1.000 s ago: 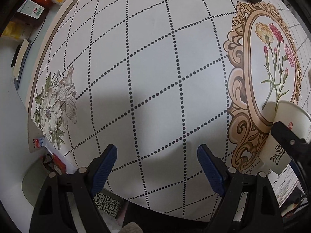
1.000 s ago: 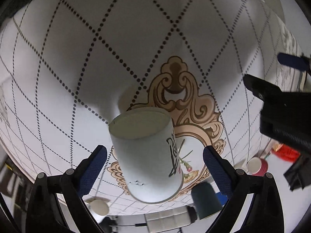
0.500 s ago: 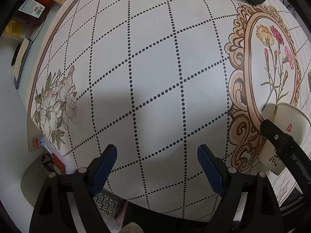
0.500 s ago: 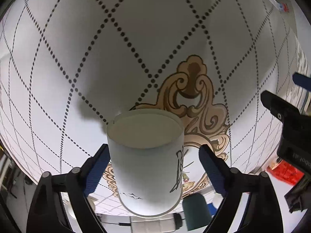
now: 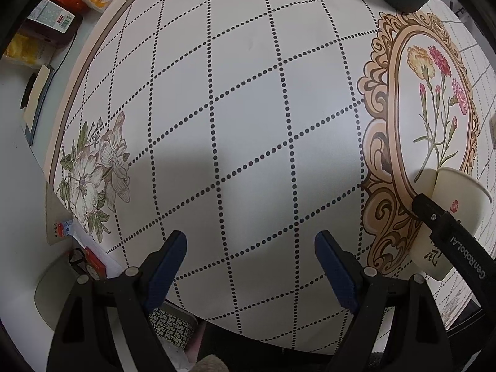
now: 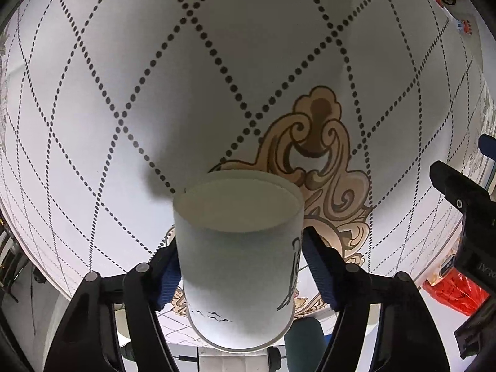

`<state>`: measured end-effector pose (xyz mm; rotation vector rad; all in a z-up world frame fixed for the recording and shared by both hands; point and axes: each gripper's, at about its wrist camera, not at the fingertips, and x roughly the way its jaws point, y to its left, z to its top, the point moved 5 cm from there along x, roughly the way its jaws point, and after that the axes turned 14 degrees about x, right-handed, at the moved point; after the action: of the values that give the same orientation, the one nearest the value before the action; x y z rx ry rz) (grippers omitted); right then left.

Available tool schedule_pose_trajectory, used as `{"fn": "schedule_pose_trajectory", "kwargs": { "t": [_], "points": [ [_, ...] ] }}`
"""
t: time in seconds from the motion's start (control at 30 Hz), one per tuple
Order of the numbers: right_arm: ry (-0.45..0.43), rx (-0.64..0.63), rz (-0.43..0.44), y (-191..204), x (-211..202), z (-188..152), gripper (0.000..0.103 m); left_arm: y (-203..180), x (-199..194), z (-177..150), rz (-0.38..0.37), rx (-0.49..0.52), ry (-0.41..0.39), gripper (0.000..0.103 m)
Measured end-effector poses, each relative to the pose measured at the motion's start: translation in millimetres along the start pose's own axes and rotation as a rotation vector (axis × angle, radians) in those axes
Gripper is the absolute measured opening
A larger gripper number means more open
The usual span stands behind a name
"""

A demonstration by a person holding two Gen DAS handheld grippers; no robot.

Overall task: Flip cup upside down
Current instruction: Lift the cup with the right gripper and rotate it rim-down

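Paper cup (image 6: 238, 266) between right jaws (gripped)

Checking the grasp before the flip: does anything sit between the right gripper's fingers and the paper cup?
Nothing visible does. The right gripper straddles the paper cup, its blue pads at the cup's sides.

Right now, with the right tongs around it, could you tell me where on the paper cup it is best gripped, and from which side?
Grip the paper cup on its side wall, about mid-height, with the pads on opposite flanks. The wall is round and tapered and the rim thin, so a light squeeze across the widest line should centre it without crushing. The right tongs already straddle it this way. The left tongs are open over bare tablecloth.
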<state>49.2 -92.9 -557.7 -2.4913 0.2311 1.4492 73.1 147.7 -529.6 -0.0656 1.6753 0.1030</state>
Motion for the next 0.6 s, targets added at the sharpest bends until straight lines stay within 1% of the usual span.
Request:
{"fn": "schedule_pose_trajectory", "kwargs": {
  "t": [0.1, 0.27, 0.43, 0.53, 0.6],
  "points": [
    [0.001, 0.006, 0.018, 1, -3, 0, 0.065, -2, -2, 2, 0.003, 0.002, -0.003, 0.084],
    [-0.002, 0.031, 0.019, 1, -7, 4, 0.065, -4, -5, 5, 0.015, 0.005, -0.006, 0.084],
    [0.011, 0.079, 0.026, -3, -8, -2, 0.064, -13, -12, 12, 0.023, 0.017, -0.012, 0.084],
    [0.021, 0.147, 0.052, -10, -5, -6, 0.064, -18, -17, 18, 0.028, 0.025, -0.018, 0.084],
    [0.031, 0.232, 0.095, -16, -5, -13, 0.064, -22, -20, 21, 0.028, 0.030, -0.022, 0.084]
  ]
}}
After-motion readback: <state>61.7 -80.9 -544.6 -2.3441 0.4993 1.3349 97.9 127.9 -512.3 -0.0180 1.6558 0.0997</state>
